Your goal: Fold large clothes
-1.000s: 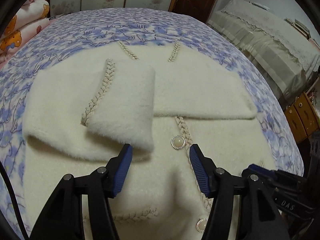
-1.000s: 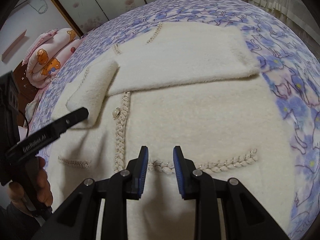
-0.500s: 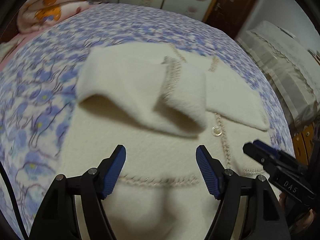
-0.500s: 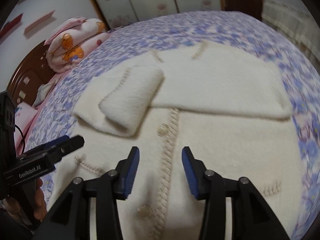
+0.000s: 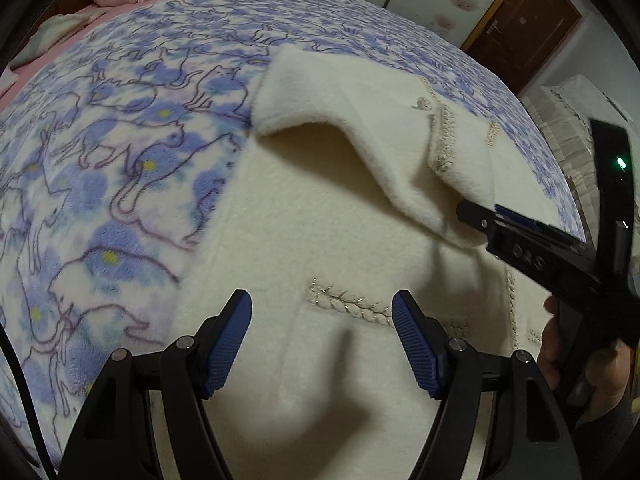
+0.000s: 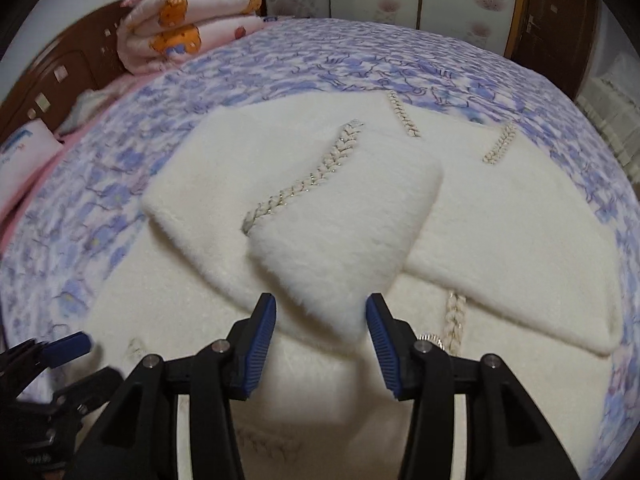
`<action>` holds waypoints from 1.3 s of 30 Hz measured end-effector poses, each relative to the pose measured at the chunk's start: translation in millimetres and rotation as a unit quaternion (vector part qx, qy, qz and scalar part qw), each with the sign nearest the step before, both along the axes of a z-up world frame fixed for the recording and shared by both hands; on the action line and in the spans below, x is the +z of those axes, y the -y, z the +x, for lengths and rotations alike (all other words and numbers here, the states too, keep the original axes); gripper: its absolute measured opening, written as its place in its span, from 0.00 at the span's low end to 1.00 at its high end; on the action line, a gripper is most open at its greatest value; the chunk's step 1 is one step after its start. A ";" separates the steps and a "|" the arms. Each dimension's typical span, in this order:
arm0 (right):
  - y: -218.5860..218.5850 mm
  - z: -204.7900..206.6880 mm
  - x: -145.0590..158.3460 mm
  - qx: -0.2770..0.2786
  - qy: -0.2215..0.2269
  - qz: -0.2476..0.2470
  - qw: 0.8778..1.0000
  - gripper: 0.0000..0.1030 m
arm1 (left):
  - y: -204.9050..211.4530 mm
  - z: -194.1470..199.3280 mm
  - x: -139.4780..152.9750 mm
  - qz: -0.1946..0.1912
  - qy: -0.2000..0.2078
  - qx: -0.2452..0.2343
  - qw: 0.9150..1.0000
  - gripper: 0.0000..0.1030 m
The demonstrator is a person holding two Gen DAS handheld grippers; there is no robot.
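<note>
A cream fuzzy cardigan (image 5: 320, 232) with braided trim lies flat on the bed, both sleeves folded across its front. My left gripper (image 5: 322, 312) is open and empty, just above the cardigan's lower left part by a braided pocket trim (image 5: 348, 306). My right gripper (image 6: 321, 314) is open and empty, its jaws on either side of the tip of the folded left sleeve (image 6: 336, 240), close to it. The cardigan (image 6: 500, 232) fills the right wrist view. The right gripper also shows in the left wrist view (image 5: 472, 210), and the left gripper at the right wrist view's lower left (image 6: 60, 346).
The bed carries a blue and white cat-print blanket (image 5: 100, 184). A folded pink bear-print quilt (image 6: 188, 36) lies at the headboard. A brown door (image 5: 524, 20) and a covered piece of furniture (image 5: 576, 120) stand beyond the bed.
Both grippers have swung left across the cardigan. The left one went from the button placket to the lower left pocket. The right one opened wider and came up to the folded sleeve's tip.
</note>
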State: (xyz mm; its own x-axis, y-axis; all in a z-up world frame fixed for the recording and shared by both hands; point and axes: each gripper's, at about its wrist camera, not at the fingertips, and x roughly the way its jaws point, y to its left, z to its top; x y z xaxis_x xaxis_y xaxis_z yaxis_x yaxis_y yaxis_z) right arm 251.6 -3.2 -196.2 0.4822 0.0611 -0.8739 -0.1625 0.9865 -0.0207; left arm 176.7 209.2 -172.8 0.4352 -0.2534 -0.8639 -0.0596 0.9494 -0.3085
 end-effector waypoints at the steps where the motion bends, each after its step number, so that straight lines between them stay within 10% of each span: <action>1: -1.9 4.9 0.1 -0.001 0.000 -0.008 1.000 0.43 | 0.1 0.5 0.3 0.001 0.001 0.001 1.000 0.69; 4: -3.6 21.8 20.7 0.014 0.029 -0.009 0.999 0.12 | -0.6 3.1 1.5 -0.003 0.003 0.003 1.000 0.69; 11: 93.5 27.2 102.1 -0.079 0.154 0.147 0.974 0.11 | 5.4 4.6 9.1 -0.010 0.022 -0.006 1.000 0.69; 19: 174.3 -28.5 -25.7 -0.137 -0.068 0.129 0.980 0.28 | 13.0 6.8 -6.4 -0.003 0.005 -0.022 1.000 0.69; 25: 201.3 -46.0 -16.8 -0.144 -0.046 0.153 0.977 0.37 | 15.1 31.9 -8.5 0.017 0.005 -0.024 1.000 0.69; 32: 209.8 23.4 -4.3 -0.148 -0.014 0.174 0.973 0.44 | 0.2 106.0 -12.1 0.036 0.010 0.002 0.999 0.69; 39: 214.9 74.4 -20.4 -0.155 -0.025 0.172 0.972 0.44 | -26.4 168.3 -30.2 -0.018 -0.014 0.021 1.000 0.69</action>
State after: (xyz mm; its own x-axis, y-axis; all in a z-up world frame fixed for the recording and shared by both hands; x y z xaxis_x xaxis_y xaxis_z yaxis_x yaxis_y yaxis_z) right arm 326.0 -218.0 -216.6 0.4823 0.2126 -0.8498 0.1519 0.9351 0.3201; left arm 345.0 235.6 -202.9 0.4225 -0.2664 -0.8663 -0.1076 0.9343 -0.3398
